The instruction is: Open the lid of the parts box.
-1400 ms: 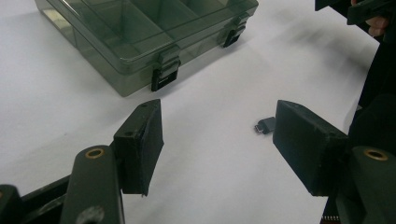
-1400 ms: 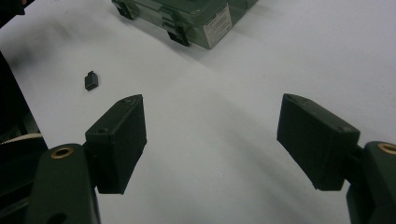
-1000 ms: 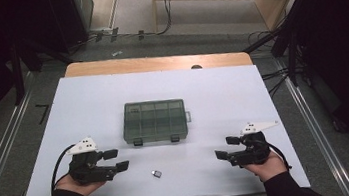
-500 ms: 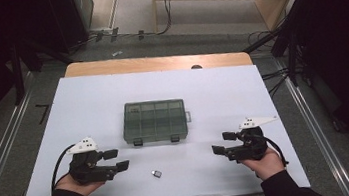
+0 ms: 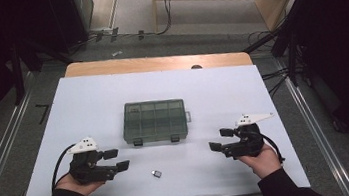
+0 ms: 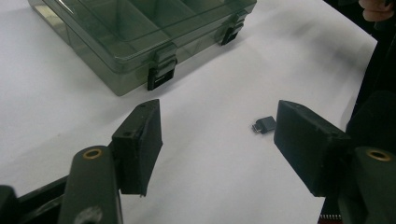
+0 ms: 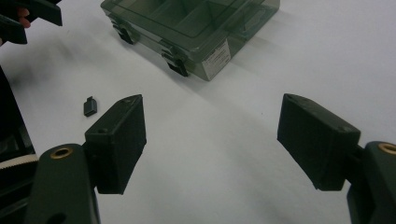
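A smoky translucent compartment box (image 5: 155,122) lies closed in the middle of the white table, its two latches facing the person. A small black piece (image 5: 157,173) lies on the table in front of it, nearer the person. My left gripper (image 5: 117,159) rests at the front left, pointing right, open with nothing between its jaws. My right gripper (image 5: 220,139) sits at the front right, pointing left, also open and holding nothing. The left gripper view has the box (image 6: 140,32) ahead of the open left gripper (image 6: 219,140) and the piece (image 6: 264,125) near one jaw. The right gripper view has the box (image 7: 196,28), the piece (image 7: 90,106) and the open right gripper (image 7: 212,130).
The white table top (image 5: 87,103) has a wooden strip (image 5: 158,62) along its far edge. Metal rails and cables run on the floor at both sides. The other hand's gripper (image 7: 28,14) appears at the top left of the right gripper view.
The right gripper has shifted slightly away from the person and a little toward the box. The left gripper, the box and the small piece have not moved.
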The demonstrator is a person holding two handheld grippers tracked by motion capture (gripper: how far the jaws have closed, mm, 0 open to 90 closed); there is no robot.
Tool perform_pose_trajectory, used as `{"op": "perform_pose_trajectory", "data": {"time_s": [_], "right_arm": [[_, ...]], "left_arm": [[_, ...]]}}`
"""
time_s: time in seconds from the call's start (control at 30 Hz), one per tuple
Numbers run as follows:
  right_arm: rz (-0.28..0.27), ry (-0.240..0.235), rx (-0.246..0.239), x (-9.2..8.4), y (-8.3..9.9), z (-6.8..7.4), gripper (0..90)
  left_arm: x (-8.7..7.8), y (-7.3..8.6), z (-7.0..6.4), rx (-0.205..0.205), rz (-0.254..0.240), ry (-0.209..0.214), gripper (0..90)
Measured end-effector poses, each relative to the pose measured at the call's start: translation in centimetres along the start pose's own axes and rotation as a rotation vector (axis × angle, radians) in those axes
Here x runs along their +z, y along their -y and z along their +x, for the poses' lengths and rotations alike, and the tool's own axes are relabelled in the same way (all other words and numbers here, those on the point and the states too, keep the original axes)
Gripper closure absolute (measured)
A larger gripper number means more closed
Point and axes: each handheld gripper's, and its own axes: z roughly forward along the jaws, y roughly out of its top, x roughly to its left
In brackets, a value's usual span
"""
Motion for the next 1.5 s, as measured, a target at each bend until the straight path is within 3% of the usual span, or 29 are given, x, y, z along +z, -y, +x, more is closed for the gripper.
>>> {"op": "perform_pose_trajectory", "data": {"time_s": [0.73, 1.5], "right_arm": [[0.021, -0.017, -0.008, 1.8, -1.8, 0.4, 22.2], [0.035, 0.002, -0.015, 3.8, -3.3, 0.4, 22.2]], "left_arm": [[0.0, 0.0, 0.0, -0.004, -0.002, 0.002, 32.0], [0.0, 0.0, 0.0, -0.003, 0.003, 0.002, 32.0]]}}
